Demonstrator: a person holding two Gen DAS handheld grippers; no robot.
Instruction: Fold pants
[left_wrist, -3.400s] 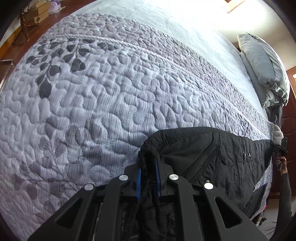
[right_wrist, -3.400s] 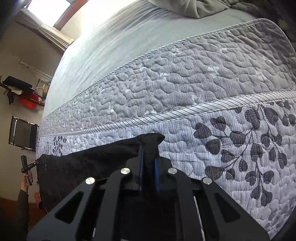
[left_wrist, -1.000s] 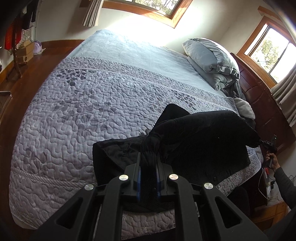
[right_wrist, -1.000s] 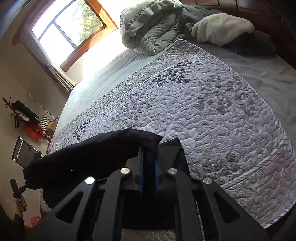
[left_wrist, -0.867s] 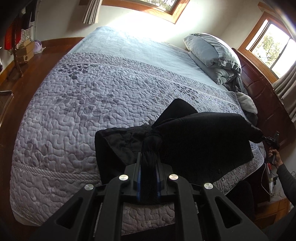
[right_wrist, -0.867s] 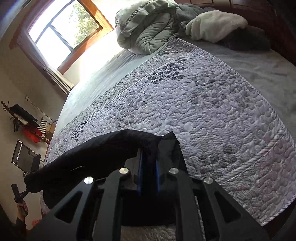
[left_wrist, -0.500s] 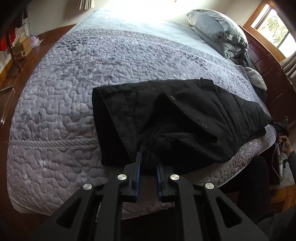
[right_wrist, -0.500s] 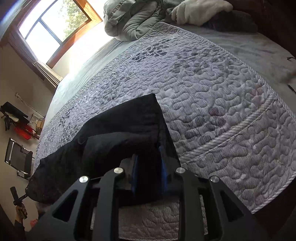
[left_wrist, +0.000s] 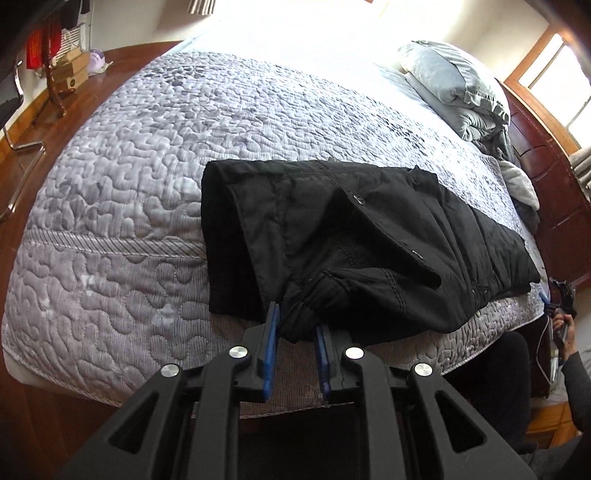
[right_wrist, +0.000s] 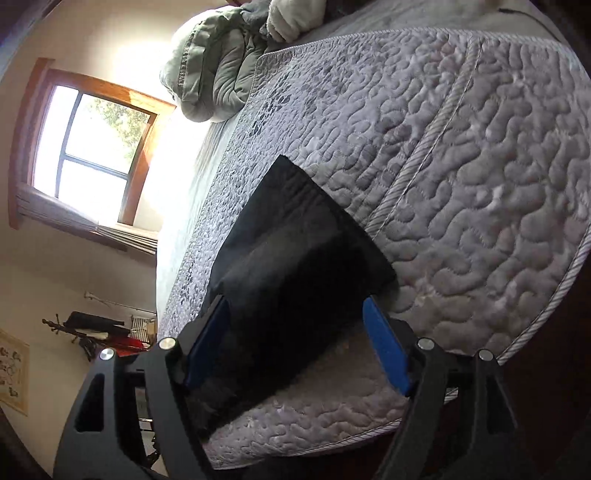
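Left gripper (left_wrist: 294, 325) has its blue-padded jaws parting slightly, a bunched wad of black cloth between them and no longer firmly pinched. It hangs at the near edge of the wide bed covered by a grey quilted bedspread (left_wrist: 122, 192) with a pebble-stitch pattern and a corded stripe. On that bedspread, along the near edge, lie the black quilted pants (left_wrist: 351, 240), folded over on themselves into a broad slab, with a snap button and stitched pocket seams showing on top. Right gripper (right_wrist: 295, 314) is released: its jaws are spreading wide, the dark end of the pants (right_wrist: 295, 251) lies between the blue pads, and they do not press it. Grey pillows and a rumpled duvet (left_wrist: 458, 81) are piled at the far end of the bed. At the right rim of the left view, a hand (left_wrist: 563, 325) grips the other tool beside the bed's corner.
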